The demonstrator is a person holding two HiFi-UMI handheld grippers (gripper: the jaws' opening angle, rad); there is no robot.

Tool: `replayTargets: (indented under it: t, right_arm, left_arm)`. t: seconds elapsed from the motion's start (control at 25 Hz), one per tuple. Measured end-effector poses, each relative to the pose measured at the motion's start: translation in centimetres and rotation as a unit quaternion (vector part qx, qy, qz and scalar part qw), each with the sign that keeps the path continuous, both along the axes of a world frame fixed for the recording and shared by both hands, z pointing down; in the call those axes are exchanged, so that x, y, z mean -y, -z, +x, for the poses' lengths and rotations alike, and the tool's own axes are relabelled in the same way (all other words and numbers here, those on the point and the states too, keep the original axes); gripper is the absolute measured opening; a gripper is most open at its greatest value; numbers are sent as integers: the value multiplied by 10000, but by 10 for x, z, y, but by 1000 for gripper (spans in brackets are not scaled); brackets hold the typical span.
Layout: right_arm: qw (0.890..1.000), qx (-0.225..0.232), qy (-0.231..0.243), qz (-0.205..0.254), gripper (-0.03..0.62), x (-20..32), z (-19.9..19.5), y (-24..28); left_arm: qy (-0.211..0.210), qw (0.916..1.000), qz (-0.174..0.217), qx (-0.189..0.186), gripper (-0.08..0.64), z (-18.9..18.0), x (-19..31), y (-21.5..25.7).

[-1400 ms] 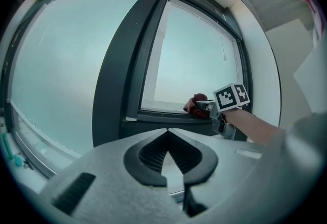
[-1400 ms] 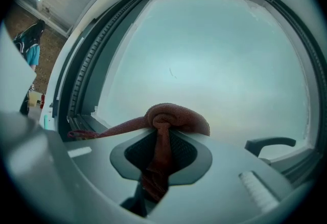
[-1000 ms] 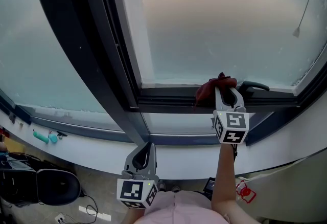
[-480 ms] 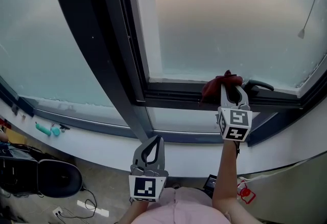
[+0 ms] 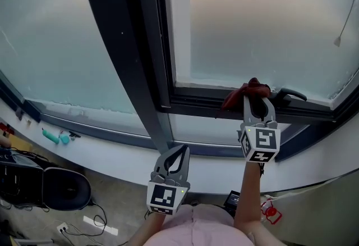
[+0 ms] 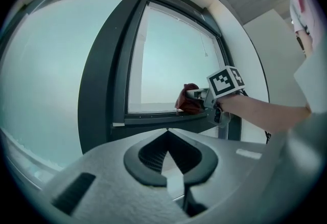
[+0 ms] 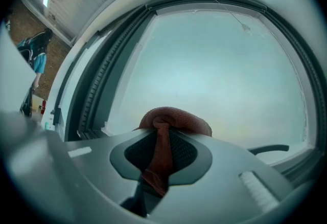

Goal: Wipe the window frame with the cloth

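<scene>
A dark red cloth [image 5: 245, 93] is bunched on the lower rail of the dark window frame [image 5: 202, 105], just left of the black window handle [image 5: 291, 94]. My right gripper [image 5: 256, 94] is shut on the cloth, which runs between its jaws [image 7: 162, 141] and bulges out past the tips. From the left gripper view the cloth [image 6: 188, 99] shows against the frosted pane. My left gripper [image 5: 184, 148] hangs lower, below the sill and left of the right one, jaws shut with nothing in them [image 6: 167, 131].
A thick dark mullion [image 5: 132, 54] slants down between two frosted panes. A white sill [image 5: 112, 149] runs below, with a teal object [image 5: 54, 137] at its left. A dark bag [image 5: 61, 188] and cables lie on the floor. A thin cord [image 5: 343, 20] hangs at right.
My left gripper has risen and shifted right toward the sill. The right gripper stays on the rail with the cloth, drifting slightly right as the head view shifts.
</scene>
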State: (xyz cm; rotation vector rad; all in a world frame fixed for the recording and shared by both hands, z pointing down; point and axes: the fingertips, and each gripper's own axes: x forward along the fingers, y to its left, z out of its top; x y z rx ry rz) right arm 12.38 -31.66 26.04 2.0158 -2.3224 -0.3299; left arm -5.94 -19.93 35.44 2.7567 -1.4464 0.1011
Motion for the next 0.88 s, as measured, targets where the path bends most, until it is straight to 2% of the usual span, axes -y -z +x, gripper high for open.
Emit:
replayTargets:
  t: [0.24, 0.44, 0.56, 0.88]
  right_arm:
    - [9943, 101, 983, 402, 69, -20, -97, 24]
    - [9882, 34, 1508, 276, 69, -11, -161, 14]
    - [9865, -17, 1631, 123, 69, -3, -183, 2]
    - [9837, -90, 1773, -297, 69, 18, -212, -33]
  left_arm:
    - [-139, 9999, 2, -39, -3, -6, -5, 1]
    - [-144, 9999, 60, -18, -3, -18, -14, 3]
    - [-60, 9998, 170, -37, -3, -31, -17, 6]
    - [240, 9997, 2, -100, -3, -59, -15, 5]
